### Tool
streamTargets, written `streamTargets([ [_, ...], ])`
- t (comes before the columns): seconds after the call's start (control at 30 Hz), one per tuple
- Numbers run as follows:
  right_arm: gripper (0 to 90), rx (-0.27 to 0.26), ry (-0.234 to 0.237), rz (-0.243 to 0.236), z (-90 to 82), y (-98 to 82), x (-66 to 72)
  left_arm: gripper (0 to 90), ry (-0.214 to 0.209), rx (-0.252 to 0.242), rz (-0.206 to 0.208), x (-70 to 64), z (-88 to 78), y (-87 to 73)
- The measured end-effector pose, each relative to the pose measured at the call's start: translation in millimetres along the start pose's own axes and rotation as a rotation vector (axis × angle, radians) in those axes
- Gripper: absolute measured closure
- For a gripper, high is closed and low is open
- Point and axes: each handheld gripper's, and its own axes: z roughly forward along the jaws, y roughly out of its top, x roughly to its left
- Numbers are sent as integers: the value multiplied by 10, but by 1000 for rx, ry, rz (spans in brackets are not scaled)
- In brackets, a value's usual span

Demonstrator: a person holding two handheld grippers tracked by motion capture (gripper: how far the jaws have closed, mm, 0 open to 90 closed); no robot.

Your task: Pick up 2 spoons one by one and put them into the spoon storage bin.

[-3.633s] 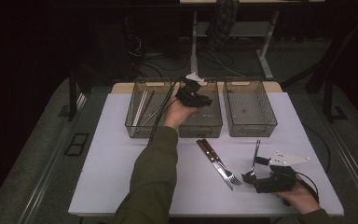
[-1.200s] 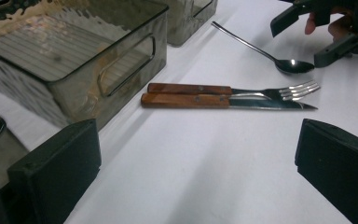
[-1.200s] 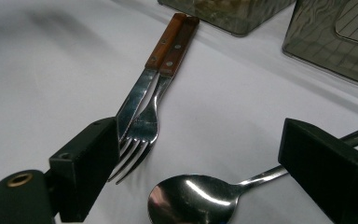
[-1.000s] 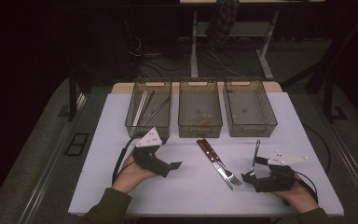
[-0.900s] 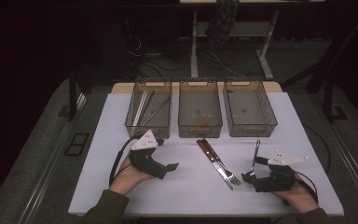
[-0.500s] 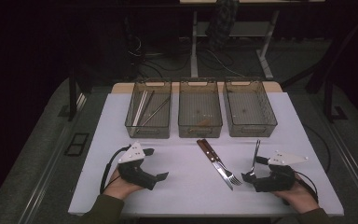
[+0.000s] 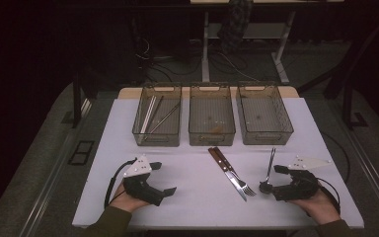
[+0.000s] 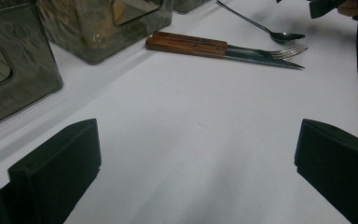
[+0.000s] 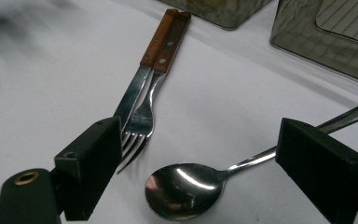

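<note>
The right gripper (image 9: 186, 172) stood spread around the spoon (image 9: 186, 189), not yet pinching; thin, stiff, slick steel lying flat, best taken across its narrow handle.

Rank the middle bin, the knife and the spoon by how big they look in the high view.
1. Middle bin, clearly the largest.
2. Knife.
3. Spoon, which looks slightly shorter than the knife, though the two are close.

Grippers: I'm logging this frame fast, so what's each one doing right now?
Left gripper: open, holding nothing.
Right gripper: open, jaws either side of the spoon, not gripping it.
</note>
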Motion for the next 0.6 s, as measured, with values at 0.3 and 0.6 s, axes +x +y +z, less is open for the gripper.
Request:
streamTargets([
  [0.3,588,54,-15,-5,-1,40,43,0,-15,6,3,-4,16,3],
  [0.6,879,125,-53,-15,146,115,7,0,-25,13,3,-6,28,1],
])
